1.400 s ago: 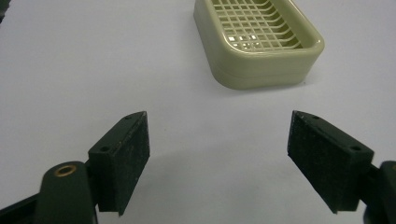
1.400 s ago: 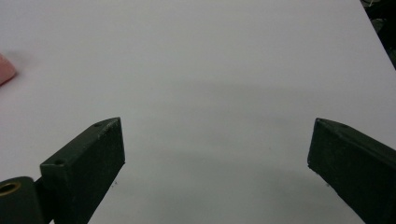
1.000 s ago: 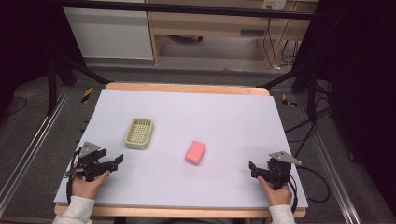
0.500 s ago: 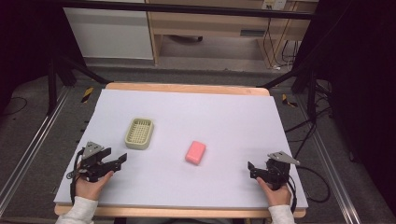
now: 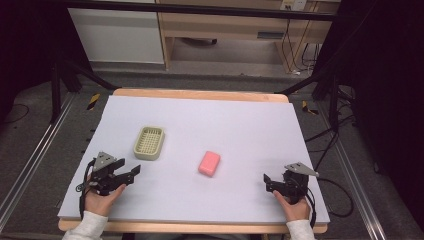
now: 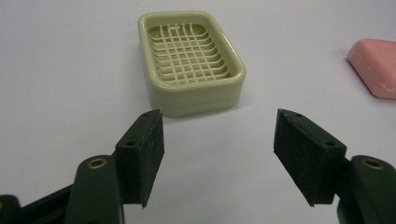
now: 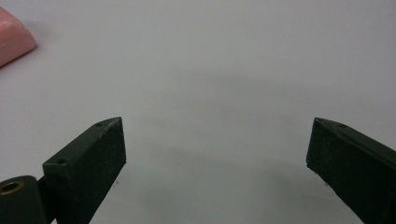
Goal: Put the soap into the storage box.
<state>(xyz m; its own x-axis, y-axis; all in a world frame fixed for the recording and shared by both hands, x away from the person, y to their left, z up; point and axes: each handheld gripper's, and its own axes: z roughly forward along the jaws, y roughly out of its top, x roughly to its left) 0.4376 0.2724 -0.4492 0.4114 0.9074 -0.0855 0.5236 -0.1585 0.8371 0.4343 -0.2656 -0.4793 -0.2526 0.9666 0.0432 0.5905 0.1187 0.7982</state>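
A pale green soap dish (image 5: 149, 142) with a grid floor sits empty on the left half of the white board. In the left gripper view the soap dish (image 6: 191, 60) lies just beyond the jaws. A pink bar of soap (image 5: 209, 163) lies near the middle of the board, also at the right edge (image 6: 376, 65) and top left corner (image 7: 11, 39) of the gripper views. My left gripper (image 5: 134, 171) (image 6: 219, 126) is open and empty, low at the front left, pointing at the dish. My right gripper (image 5: 267, 181) (image 7: 217, 126) is open wide and empty at the front right, apart from the soap.
The white board (image 5: 240, 125) lies on a wooden table whose far edge (image 5: 200, 93) shows. Black stand legs and cables run along both sides of the table. Beyond it stand a wooden shelf unit and a white cabinet.
My left gripper has crept a little to the right and forward, toward the soap dish. The right gripper, the dish and the soap have stayed put.
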